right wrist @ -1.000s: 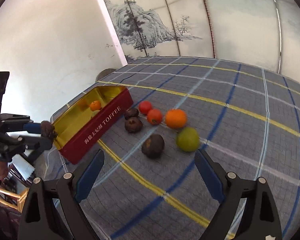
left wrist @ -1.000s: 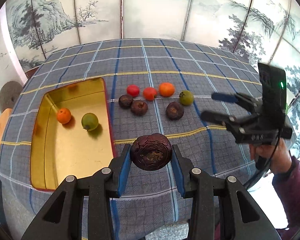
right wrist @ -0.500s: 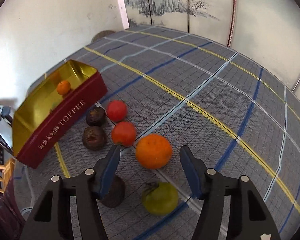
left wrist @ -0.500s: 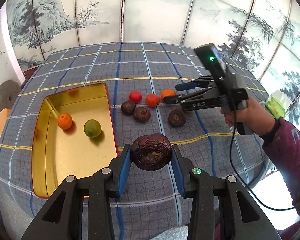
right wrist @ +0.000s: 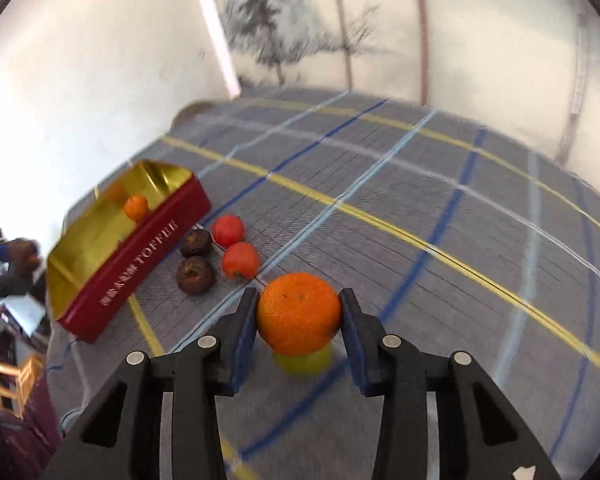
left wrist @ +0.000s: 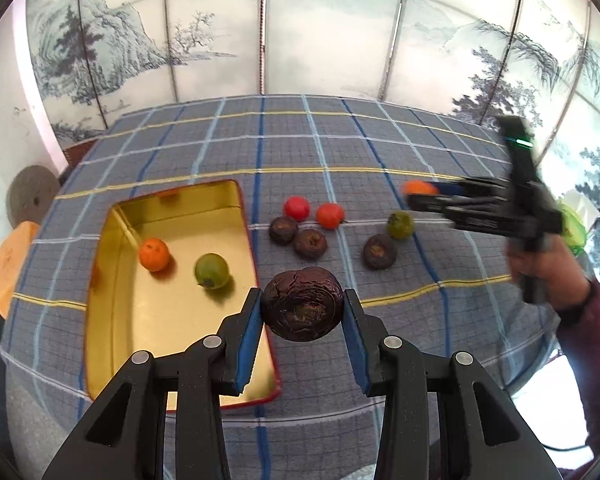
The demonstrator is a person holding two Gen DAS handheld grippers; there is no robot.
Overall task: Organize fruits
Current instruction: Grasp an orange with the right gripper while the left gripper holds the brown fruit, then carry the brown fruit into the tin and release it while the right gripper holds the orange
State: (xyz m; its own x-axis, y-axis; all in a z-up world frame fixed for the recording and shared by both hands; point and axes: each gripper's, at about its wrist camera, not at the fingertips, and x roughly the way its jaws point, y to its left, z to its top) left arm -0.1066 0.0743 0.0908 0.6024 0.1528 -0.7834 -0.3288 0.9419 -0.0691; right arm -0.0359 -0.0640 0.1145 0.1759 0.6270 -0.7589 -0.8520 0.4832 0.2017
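My left gripper (left wrist: 302, 314) is shut on a dark purple passion fruit (left wrist: 302, 309), held above the right edge of the red and gold toffee tin (left wrist: 114, 280). The tin holds a small orange (left wrist: 154, 254) and a green fruit (left wrist: 211, 271). My right gripper (right wrist: 298, 316) is shut on an orange (right wrist: 299, 313) and holds it above a green fruit (right wrist: 303, 361) on the cloth. It also shows blurred in the left wrist view (left wrist: 420, 194). Two red fruits (left wrist: 297, 208) (left wrist: 330, 215) and three dark fruits (left wrist: 310, 243) lie on the cloth.
The table has a blue plaid cloth (left wrist: 340, 152). A painted screen (left wrist: 300, 28) stands behind it and a white wall (right wrist: 80, 60) is at the left. Round stools (left wrist: 30, 196) stand beside the table's left edge. The tin reads TOFFEE (right wrist: 156, 246).
My right gripper has closed on the orange and lifted it off the cloth, pulling back to the right. My left gripper keeps hold of the passion fruit and has moved closer to the tin.
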